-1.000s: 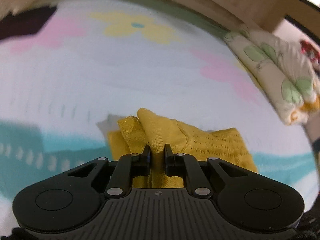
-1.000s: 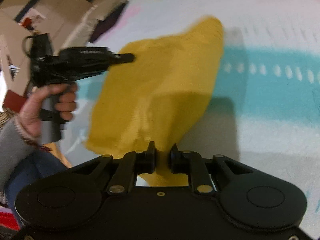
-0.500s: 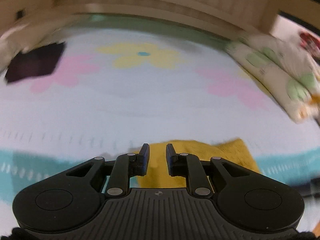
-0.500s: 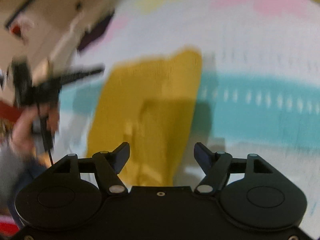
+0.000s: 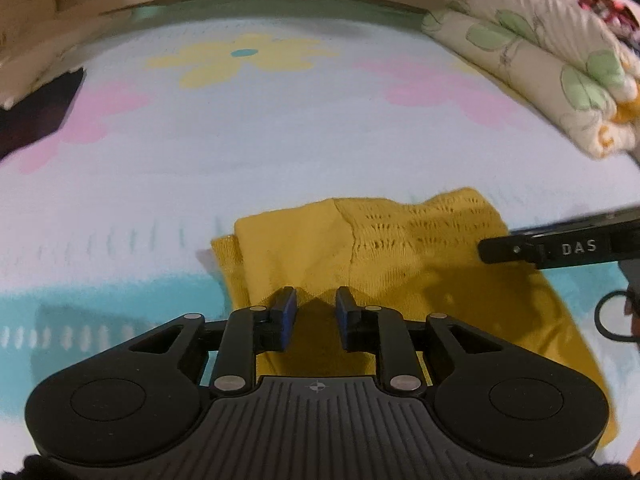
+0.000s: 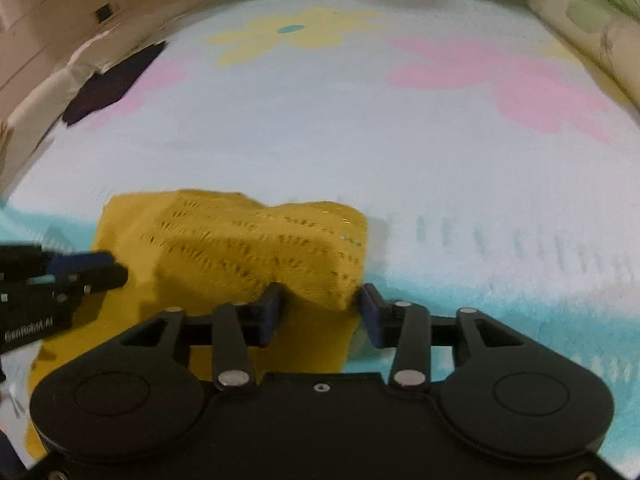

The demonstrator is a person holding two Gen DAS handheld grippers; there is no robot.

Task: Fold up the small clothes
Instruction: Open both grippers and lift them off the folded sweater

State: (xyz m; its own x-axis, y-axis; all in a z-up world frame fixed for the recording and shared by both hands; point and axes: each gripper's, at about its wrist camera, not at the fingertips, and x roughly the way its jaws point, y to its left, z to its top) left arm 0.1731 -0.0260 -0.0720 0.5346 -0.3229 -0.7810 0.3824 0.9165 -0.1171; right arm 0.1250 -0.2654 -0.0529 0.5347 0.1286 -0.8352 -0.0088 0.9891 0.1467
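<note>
Both claws look empty, so I'd flatten that puffy fold before pinching again. Left view: left claw [image 5: 313, 312], jaws slightly apart, hovers over the garment [image 5: 400, 264] at lower centre of the bedspread [image 5: 280, 140]. Right view: right claw [image 6: 320, 312] gapes wide, bulging fold [image 6: 256, 248] between its tips.

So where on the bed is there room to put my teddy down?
Bare sheet lies beyond the yellow knitted garment, up to the printed yellow flower. The flowered quilt crowds the right edge, a dark cloth the far left. Both grippers crowd the garment.
</note>
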